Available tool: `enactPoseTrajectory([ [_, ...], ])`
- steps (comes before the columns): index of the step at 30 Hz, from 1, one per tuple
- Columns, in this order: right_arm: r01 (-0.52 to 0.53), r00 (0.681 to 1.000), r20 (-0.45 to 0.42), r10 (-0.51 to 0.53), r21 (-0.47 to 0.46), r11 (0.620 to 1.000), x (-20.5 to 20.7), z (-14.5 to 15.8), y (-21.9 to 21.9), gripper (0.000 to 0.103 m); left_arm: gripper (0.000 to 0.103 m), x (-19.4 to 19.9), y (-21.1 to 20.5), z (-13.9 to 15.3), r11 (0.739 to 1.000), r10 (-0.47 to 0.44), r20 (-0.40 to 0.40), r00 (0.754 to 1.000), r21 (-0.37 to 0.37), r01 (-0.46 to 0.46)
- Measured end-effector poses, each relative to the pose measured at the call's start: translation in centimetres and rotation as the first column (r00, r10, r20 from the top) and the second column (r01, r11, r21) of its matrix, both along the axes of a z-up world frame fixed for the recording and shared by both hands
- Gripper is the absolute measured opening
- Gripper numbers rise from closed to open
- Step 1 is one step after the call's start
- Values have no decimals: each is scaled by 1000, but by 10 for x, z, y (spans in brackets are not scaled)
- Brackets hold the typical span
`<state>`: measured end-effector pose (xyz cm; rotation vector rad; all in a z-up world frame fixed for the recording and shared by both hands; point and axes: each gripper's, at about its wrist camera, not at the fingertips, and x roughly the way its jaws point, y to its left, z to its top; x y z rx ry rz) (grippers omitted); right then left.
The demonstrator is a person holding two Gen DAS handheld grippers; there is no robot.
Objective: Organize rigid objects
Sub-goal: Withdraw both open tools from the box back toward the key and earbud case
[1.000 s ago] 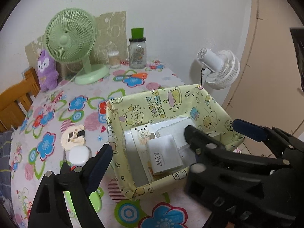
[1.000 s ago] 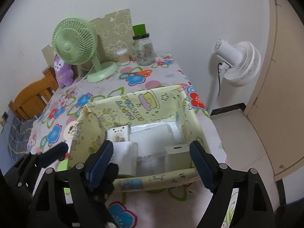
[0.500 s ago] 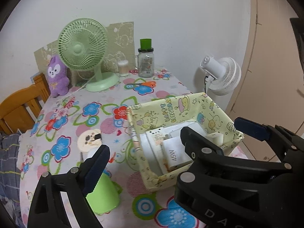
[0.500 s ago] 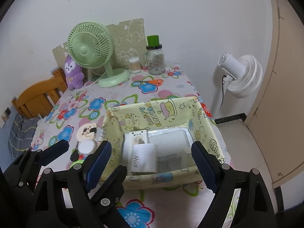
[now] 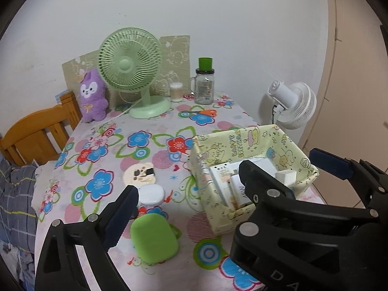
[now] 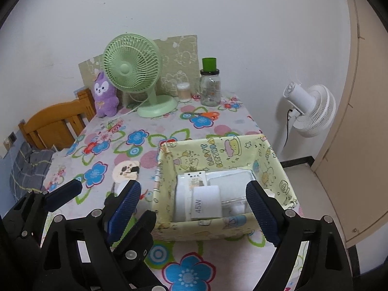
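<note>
A yellow cartoon-print fabric basket point(image 6: 218, 143) stands at the table's right side. It holds a white 45W charger point(image 6: 206, 202), a white adapter point(image 6: 194, 179) and a clear plastic box point(image 6: 230, 181). On the flowered cloth left of the basket lie a green rounded case point(image 5: 154, 236), a white oval case point(image 5: 151, 194) and a round bear coaster point(image 5: 141, 173). My right gripper point(image 6: 192, 185) hangs in front of the basket, above its near wall, jaws opening with nothing between them. My left gripper point(image 5: 194, 198) is beside it on the left, jaws also opening and empty. The right gripper hides its right finger.
At the back stand a green desk fan point(image 5: 131, 72), a purple plush point(image 5: 92, 97), a glass jar with a green lid point(image 5: 205, 84) and a small swab tub point(image 5: 175, 92). Orange-handled scissors point(image 6: 206, 115) lie near them. A wooden chair point(image 5: 36, 133) is at left, a white floor fan point(image 6: 310, 109) beyond the table's right edge.
Both grippers have drawn back and up from the basket, which looks smaller now. The green case has come into view. Both pairs of jaws have spread a little wider.
</note>
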<state>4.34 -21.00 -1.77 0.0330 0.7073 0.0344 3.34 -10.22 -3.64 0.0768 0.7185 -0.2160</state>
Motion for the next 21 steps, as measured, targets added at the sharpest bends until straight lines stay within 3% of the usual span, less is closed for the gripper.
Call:
enactPoseTrajectory([
  [14, -22, 994, 108, 28, -56, 998, -16, 12, 35, 101, 103, -10, 35, 3, 999, 44, 19, 999, -11, -43],
  [21, -36, 994, 104, 40, -41, 998, -17, 10, 49, 103, 103, -13, 54, 1, 997, 75, 13, 997, -22, -75],
])
